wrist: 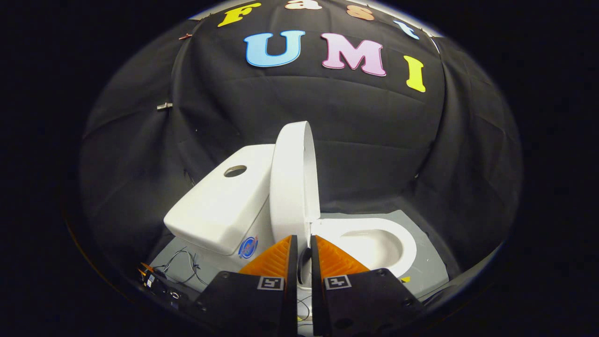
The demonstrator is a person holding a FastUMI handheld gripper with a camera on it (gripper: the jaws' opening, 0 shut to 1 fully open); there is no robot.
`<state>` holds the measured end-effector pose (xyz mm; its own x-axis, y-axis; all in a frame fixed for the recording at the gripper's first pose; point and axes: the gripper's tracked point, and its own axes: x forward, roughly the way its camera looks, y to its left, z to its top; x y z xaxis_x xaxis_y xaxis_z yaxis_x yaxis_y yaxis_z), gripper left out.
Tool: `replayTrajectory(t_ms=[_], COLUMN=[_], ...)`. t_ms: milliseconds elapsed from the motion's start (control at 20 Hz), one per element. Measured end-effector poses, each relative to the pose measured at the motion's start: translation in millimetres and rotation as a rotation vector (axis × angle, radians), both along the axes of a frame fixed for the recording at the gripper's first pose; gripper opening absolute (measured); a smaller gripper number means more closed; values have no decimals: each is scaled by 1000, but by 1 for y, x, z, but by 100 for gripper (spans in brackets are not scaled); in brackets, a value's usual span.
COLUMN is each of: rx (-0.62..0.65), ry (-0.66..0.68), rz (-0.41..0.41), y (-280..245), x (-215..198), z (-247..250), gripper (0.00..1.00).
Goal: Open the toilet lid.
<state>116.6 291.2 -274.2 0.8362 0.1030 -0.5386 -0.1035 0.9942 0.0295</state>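
Note:
The white toilet lid (291, 187) stands upright, seen almost edge-on, with its back towards the tank (220, 206). To its right the open bowl and seat (374, 241) lie uncovered. My gripper (303, 239) sits low, just in front of the lid's hinge end. Its orange fingers (276, 260) are drawn together with only a narrow slit between them. The lid's lower edge lines up with that slit just beyond the tips, and I see nothing clamped between the pads.
The toilet stands on a grey floor mat (423, 262). Loose wires and a small clip (180, 267) lie on the mat beside the tank. Black cloth walls (374, 140) close in behind and on both sides.

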Motion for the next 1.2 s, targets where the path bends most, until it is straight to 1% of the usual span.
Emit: replayTrajectory(t_ms=[150,400,500,650,1050,1100,1150,1200], rx=[-12,-71,-101,-113,-110,-112,-103,-105], ry=[0,-14,-24,-33,-31,-31,-34,-27], rz=[25,47,40,35,28,30,44,62], y=[17,36,38,38,37,38,41,45], x=[0,-3,-3,-3,-4,-4,-5,-6], z=[-1,-3,-3,-3,-1,-1,1,-1], gripper=[20,20,20,20,21,25,26,41])
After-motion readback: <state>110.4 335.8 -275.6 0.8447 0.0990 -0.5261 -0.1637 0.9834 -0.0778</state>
